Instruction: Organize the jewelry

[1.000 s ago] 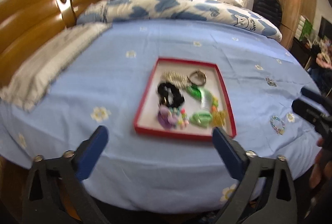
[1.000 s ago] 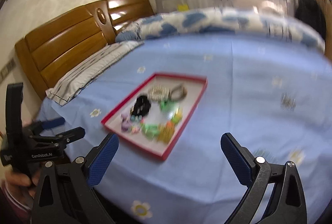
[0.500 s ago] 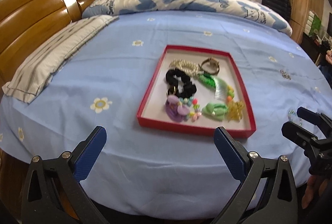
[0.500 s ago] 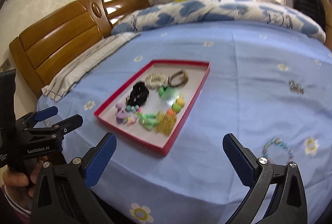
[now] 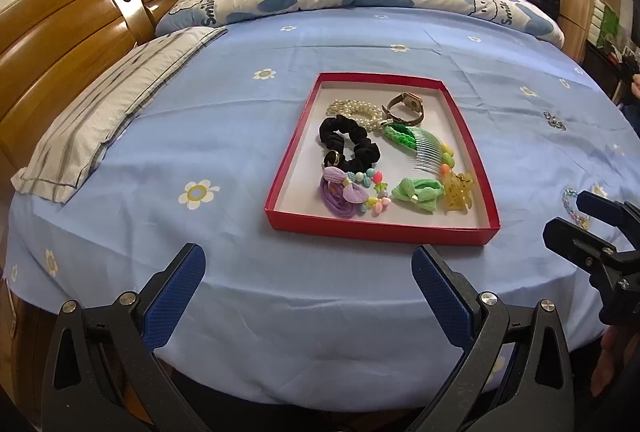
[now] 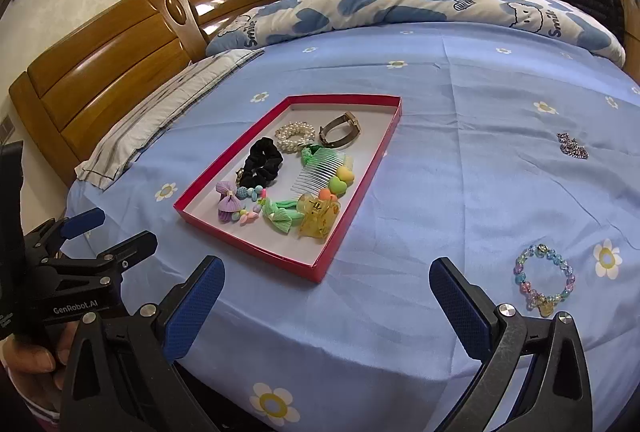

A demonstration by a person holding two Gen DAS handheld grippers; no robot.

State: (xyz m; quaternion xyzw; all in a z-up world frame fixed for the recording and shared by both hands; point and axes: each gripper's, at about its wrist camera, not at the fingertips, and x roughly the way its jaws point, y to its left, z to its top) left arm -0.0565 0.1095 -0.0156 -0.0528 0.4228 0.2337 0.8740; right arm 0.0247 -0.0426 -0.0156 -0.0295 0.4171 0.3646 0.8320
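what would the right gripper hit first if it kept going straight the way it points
Probably bare blue bedsheet. The right gripper, jaws open, aims between the red tray on its left and the beaded bracelet on its right. Depth is unclear, so it might clip the tray's near corner.

Red tray (image 6: 362, 192) of jewelry on blue bedsheet (image 6: 460, 172), beaded bracelet (image 6: 545, 281) apart, right gripper (image 6: 326, 306) fingers spread.

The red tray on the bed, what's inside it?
Inside the red tray: a black scrunchie, pearl bracelet, watch, green comb, bows, beads and a yellow clip. They overlap, hiding anything beneath.
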